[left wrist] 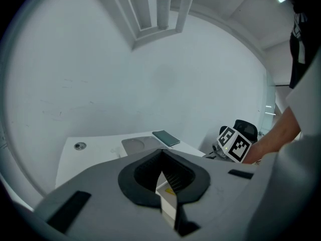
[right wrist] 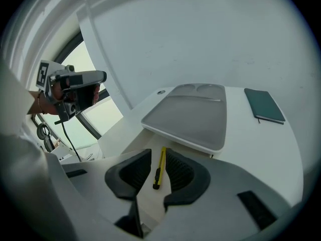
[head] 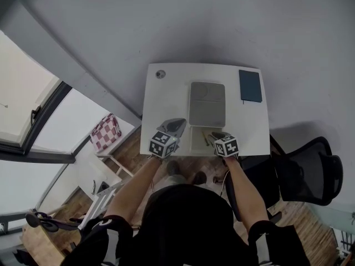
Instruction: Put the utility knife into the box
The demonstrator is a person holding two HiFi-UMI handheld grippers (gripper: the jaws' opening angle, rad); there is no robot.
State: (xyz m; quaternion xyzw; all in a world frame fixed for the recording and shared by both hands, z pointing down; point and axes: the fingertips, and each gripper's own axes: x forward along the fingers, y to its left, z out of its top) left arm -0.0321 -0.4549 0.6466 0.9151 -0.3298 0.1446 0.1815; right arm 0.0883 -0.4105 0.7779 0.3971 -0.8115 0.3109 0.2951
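Right gripper view: the utility knife (right wrist: 159, 167) lies loose at lower centre on a pale panel, between the parted jaws of the right gripper (right wrist: 158, 154) and just short of the shallow grey box (right wrist: 190, 117). Whether that panel belongs to the box is unclear, so the task looks unfinished. The left gripper (left wrist: 161, 153) has its tips pressed together on nothing. A white worktop (head: 166, 101) with a dark notebook (head: 250, 86) stands against a plain wall.

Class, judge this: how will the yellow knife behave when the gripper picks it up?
The knife looks slim and rigid, so it should lift without bending. It lies flat, so rolling seems unlikely. Its smooth body may pivot in the open right gripper if pinched off-centre.
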